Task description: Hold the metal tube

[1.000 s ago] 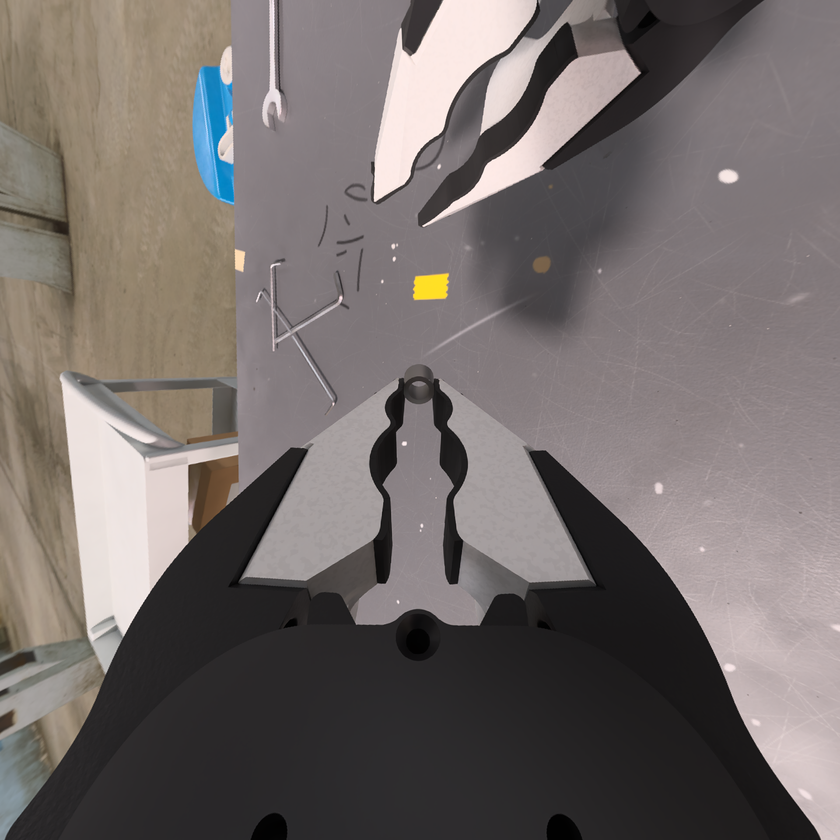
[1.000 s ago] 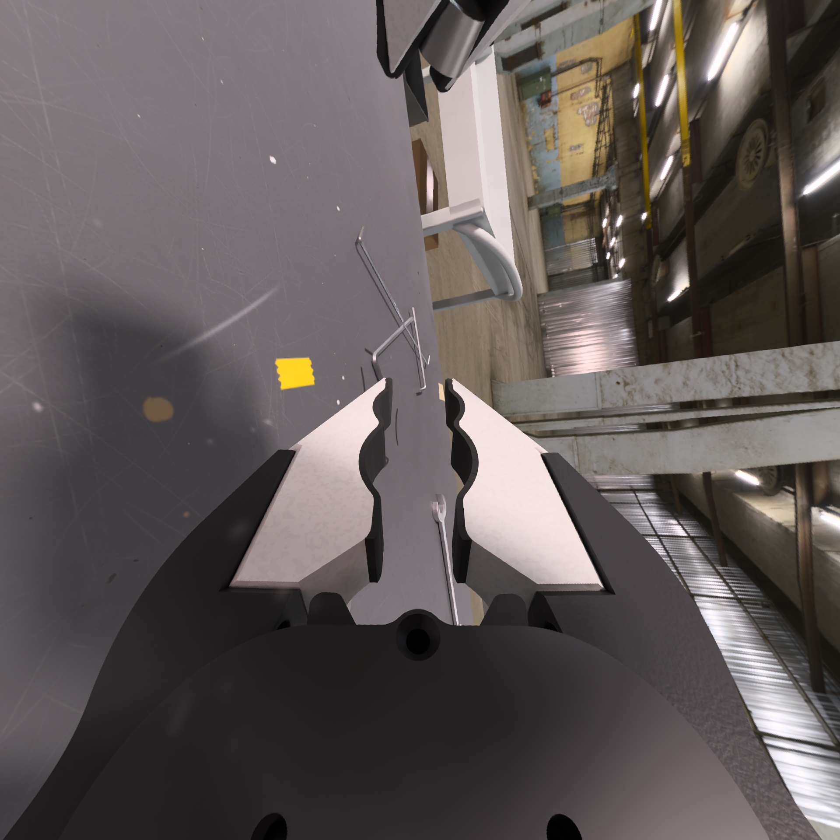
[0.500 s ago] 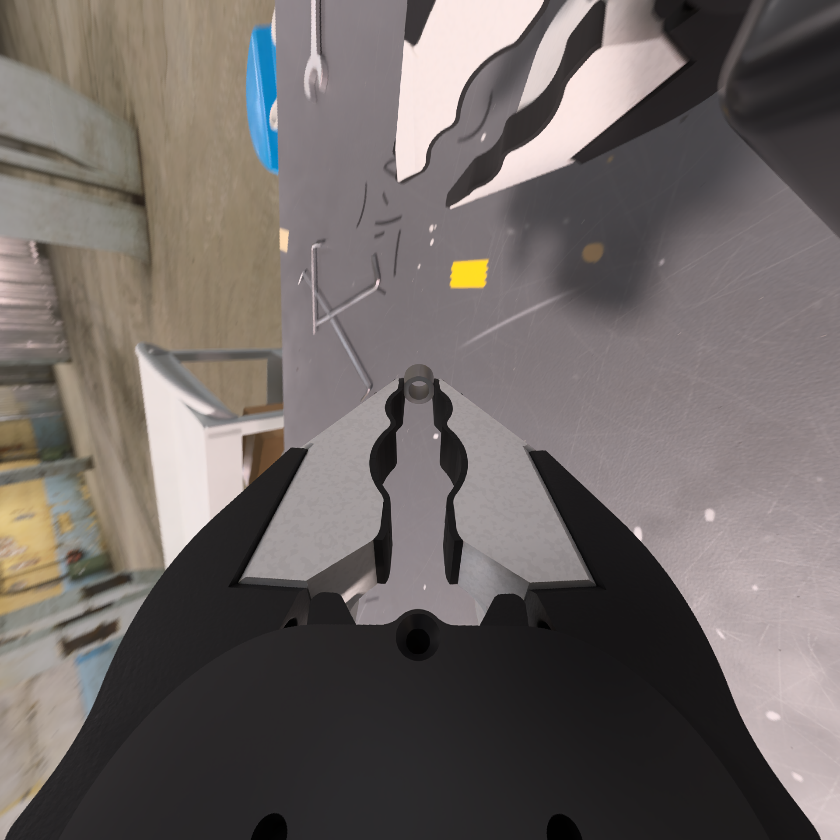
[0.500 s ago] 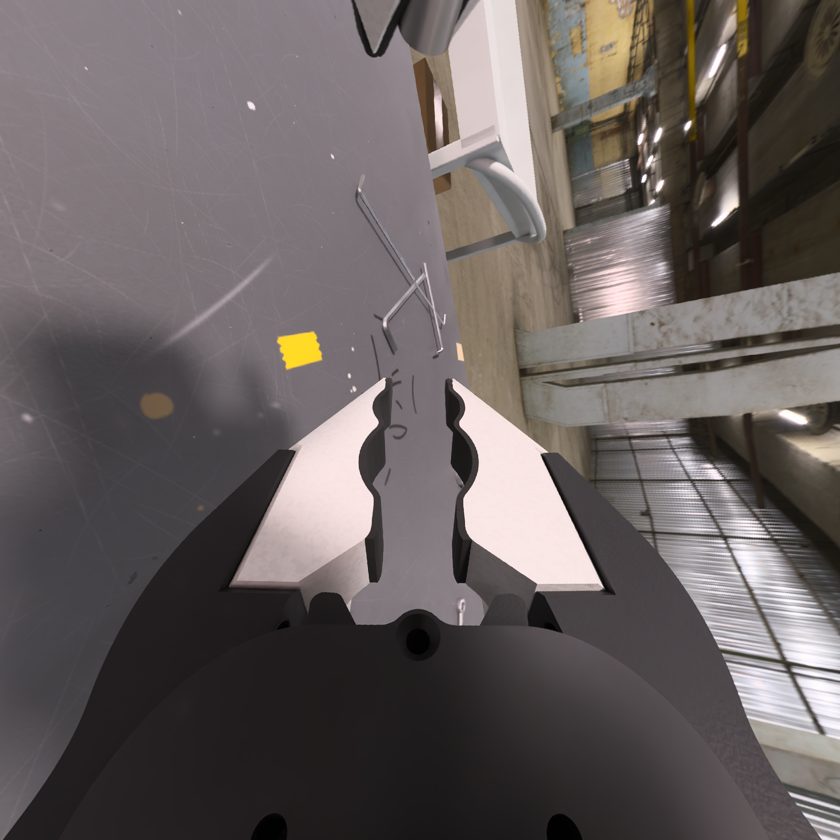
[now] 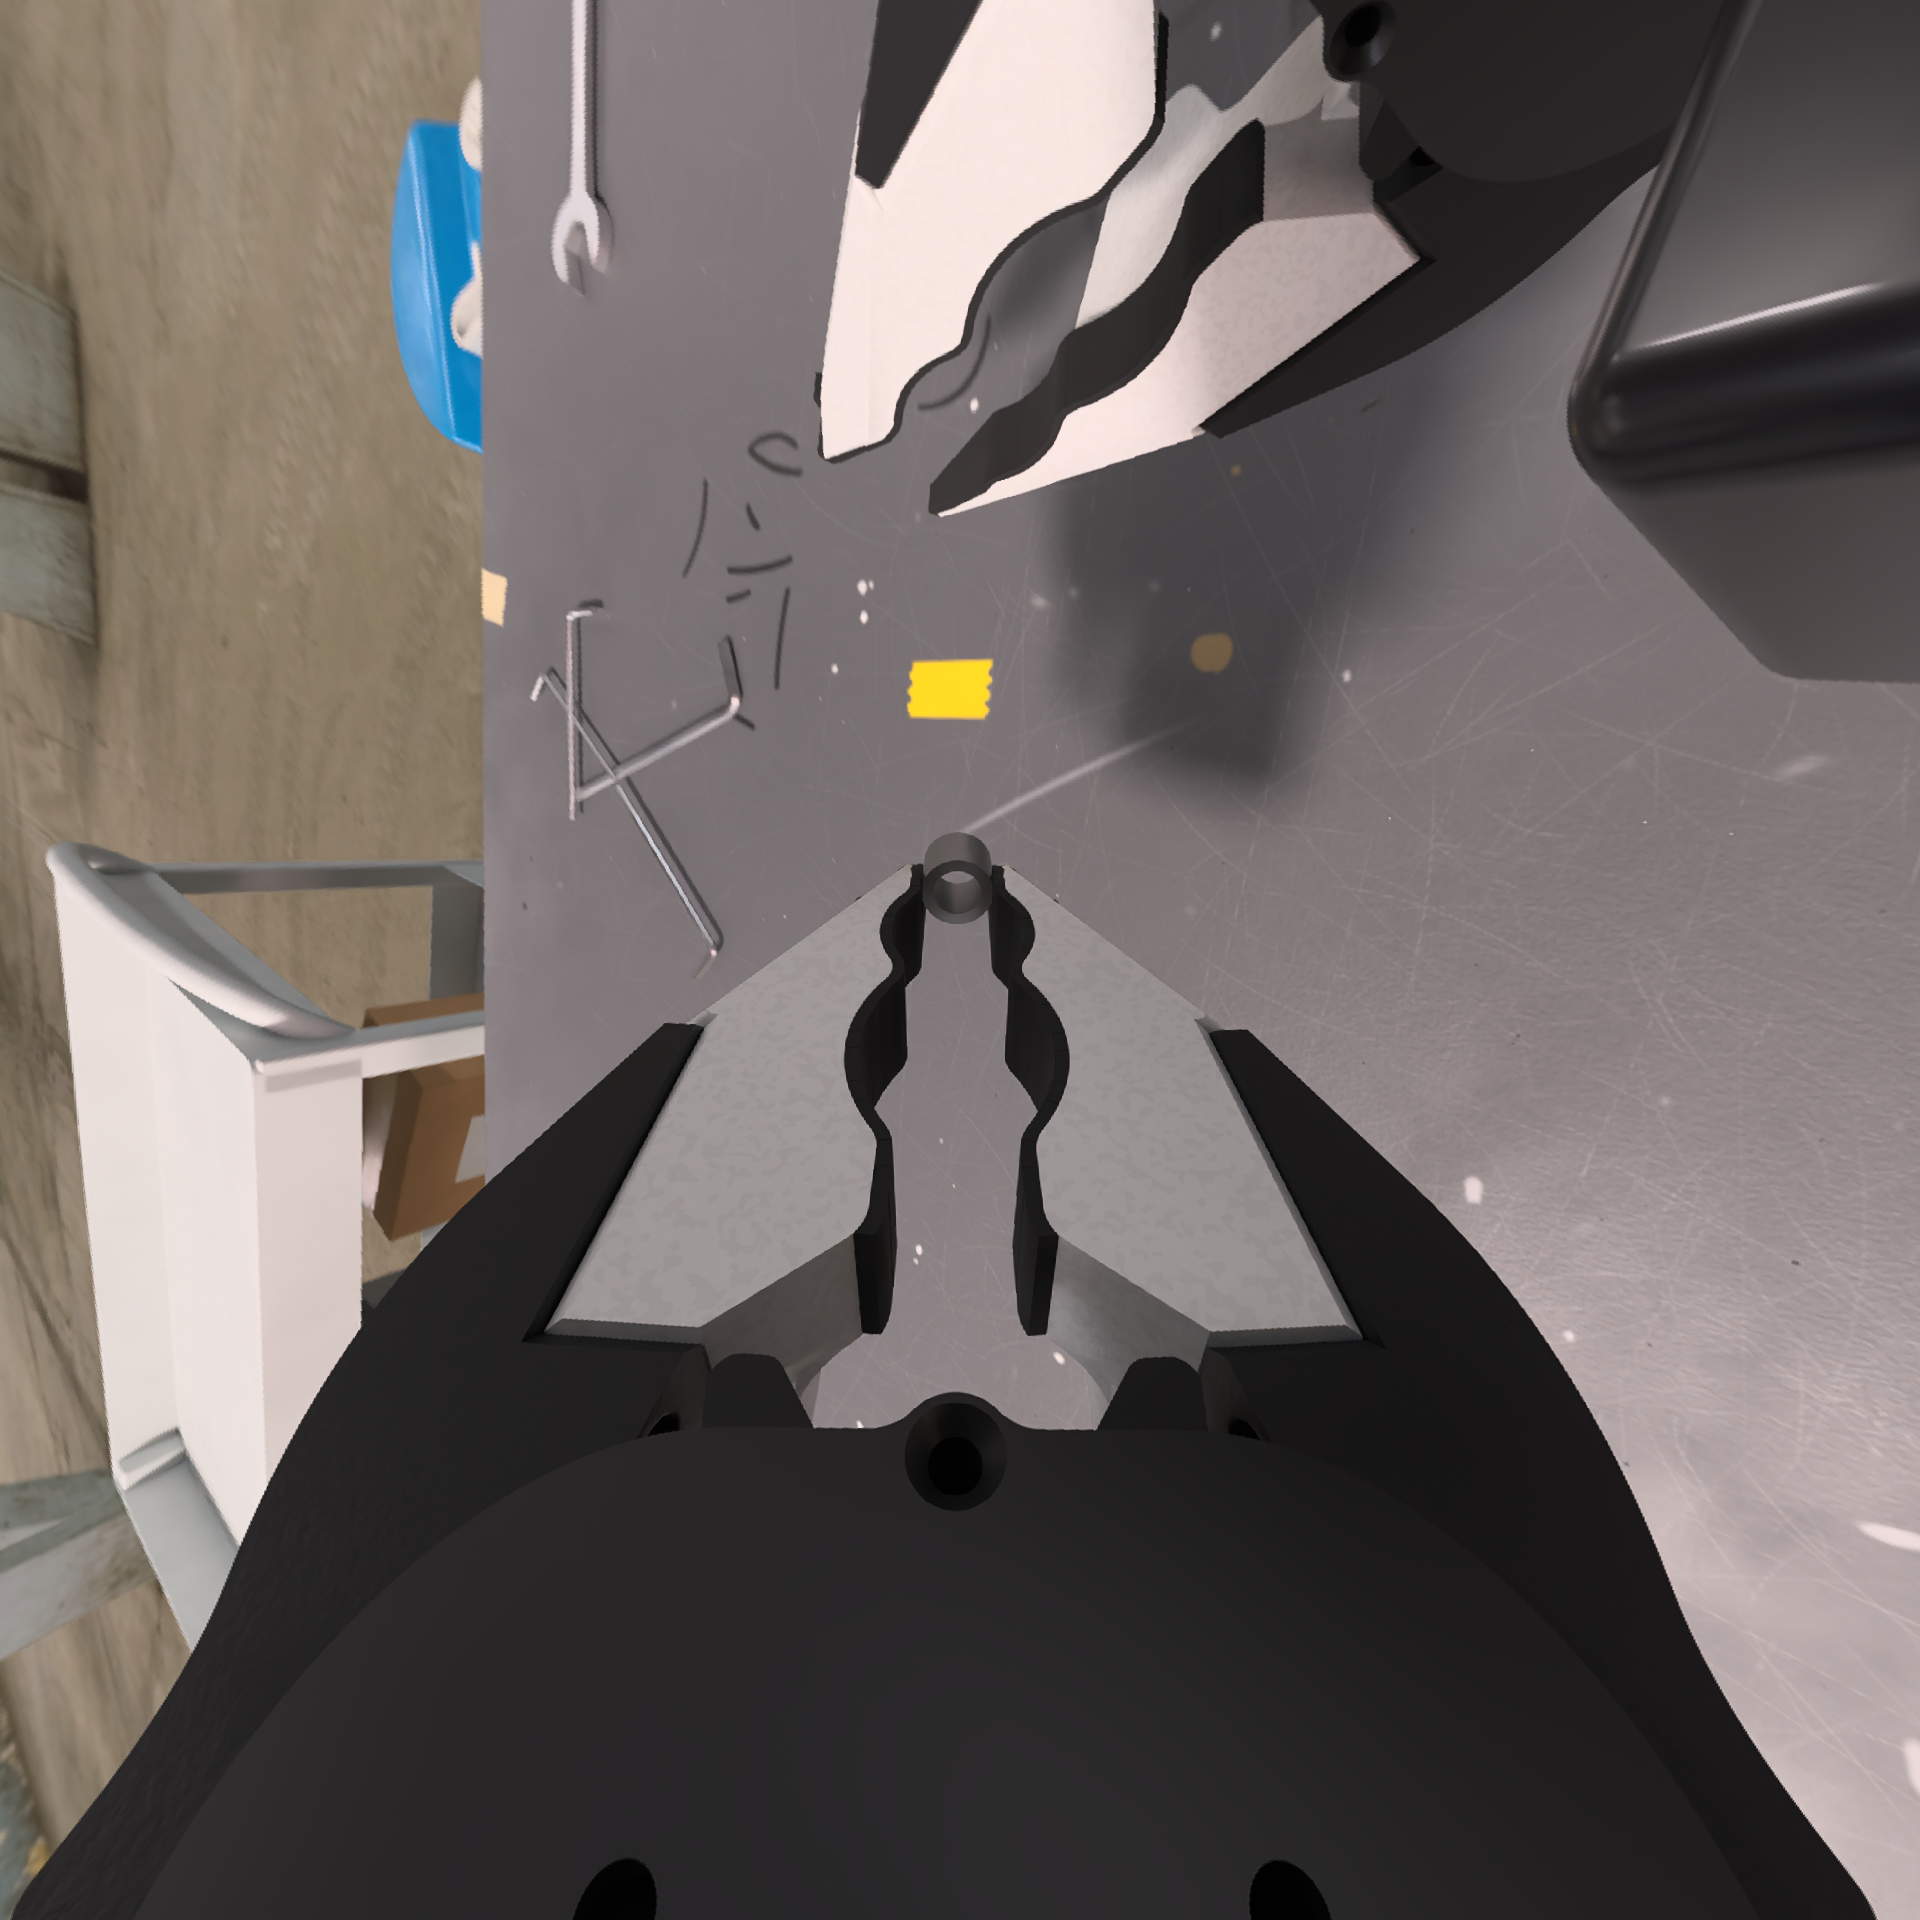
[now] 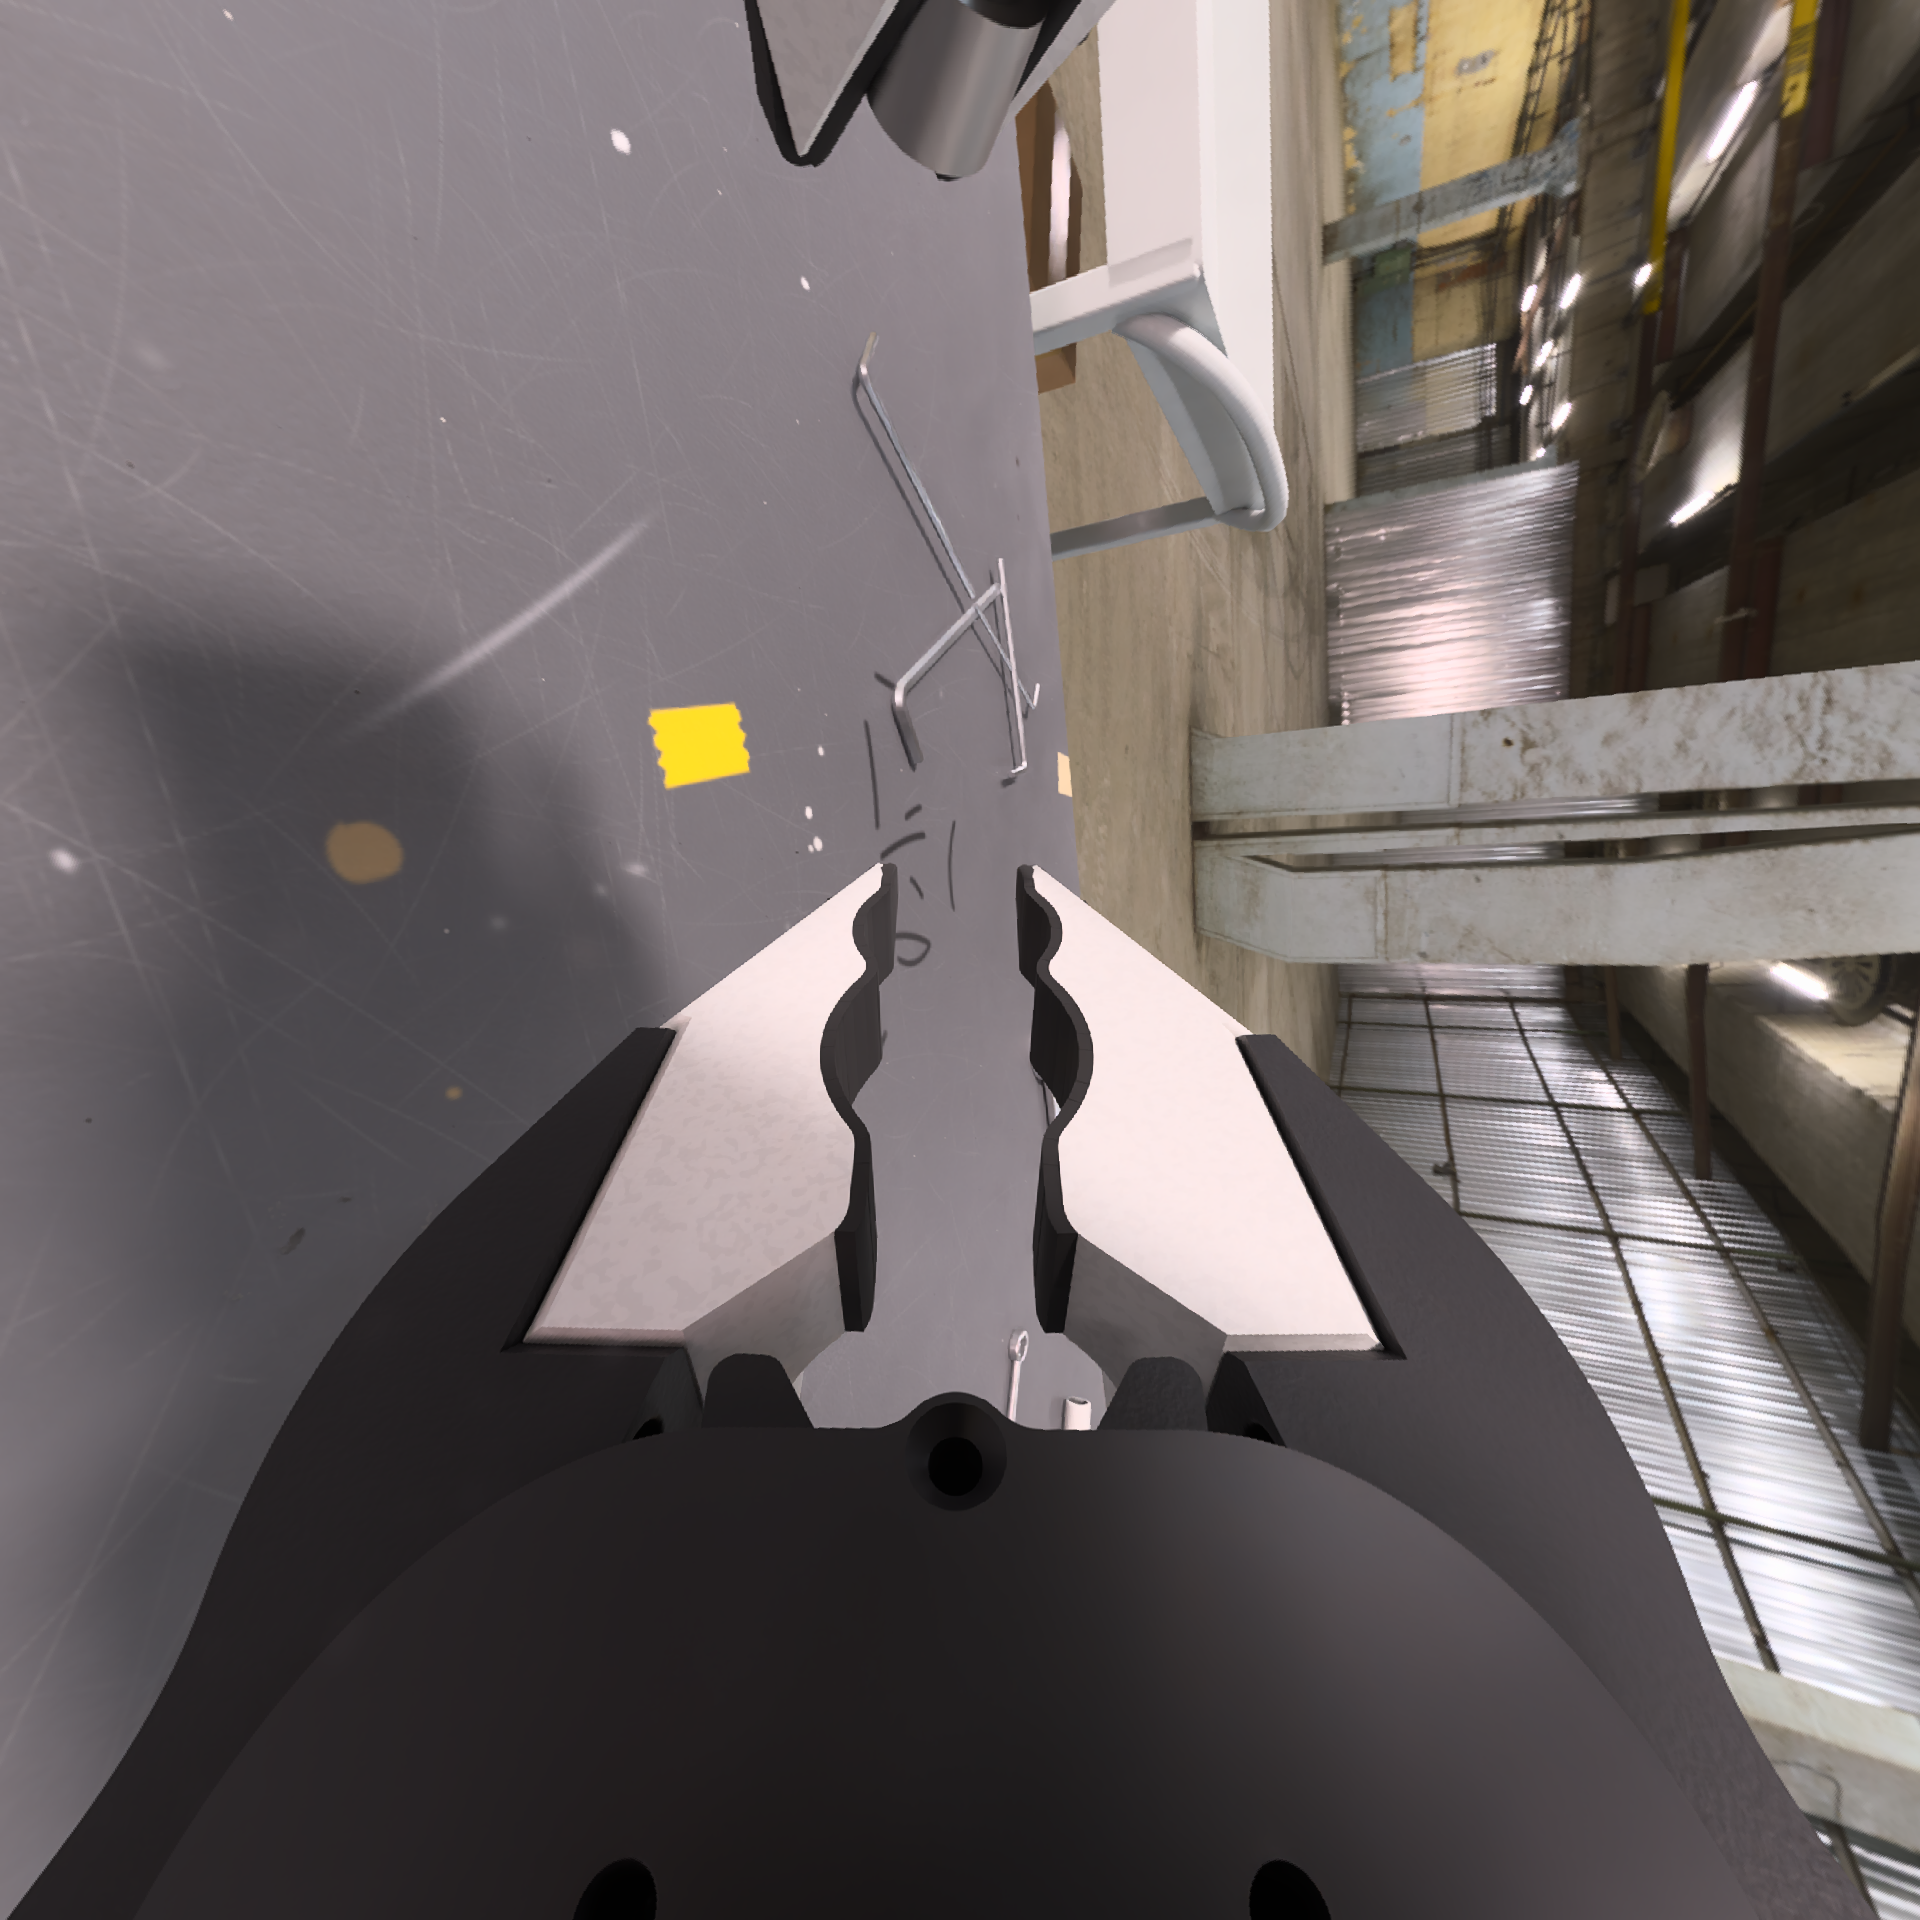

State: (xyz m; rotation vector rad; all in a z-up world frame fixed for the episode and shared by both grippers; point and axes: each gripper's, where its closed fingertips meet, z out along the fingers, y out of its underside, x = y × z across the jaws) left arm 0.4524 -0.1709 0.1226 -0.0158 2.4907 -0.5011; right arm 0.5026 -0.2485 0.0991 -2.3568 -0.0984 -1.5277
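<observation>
A short grey metal tube (image 5: 958, 883) is pinched end-on between the tips of my left gripper (image 5: 958, 902), which is shut on it above the grey table (image 5: 1455, 1039). In the right wrist view the tube (image 6: 951, 88) shows at the top edge, held by the left gripper's finger (image 6: 831, 73). My right gripper (image 6: 951, 883) is open and empty, its fingertips over pencil-like marks on the table (image 6: 312, 416). In the left wrist view the right gripper (image 5: 894, 457) hangs at the top, apart from the tube.
Several hex keys (image 5: 634, 758) lie near the table's edge, also in the right wrist view (image 6: 966, 623). A yellow tape piece (image 5: 949, 689) (image 6: 698, 745), a wrench (image 5: 579, 208), a blue bin (image 5: 442, 301) and a white cart (image 5: 208, 1091) (image 6: 1174, 281) are around.
The left gripper keeps the tube pinched throughout. The right gripper has drifted closer to the left one, and its view has swung along the table edge, with the tube now larger at its top.
</observation>
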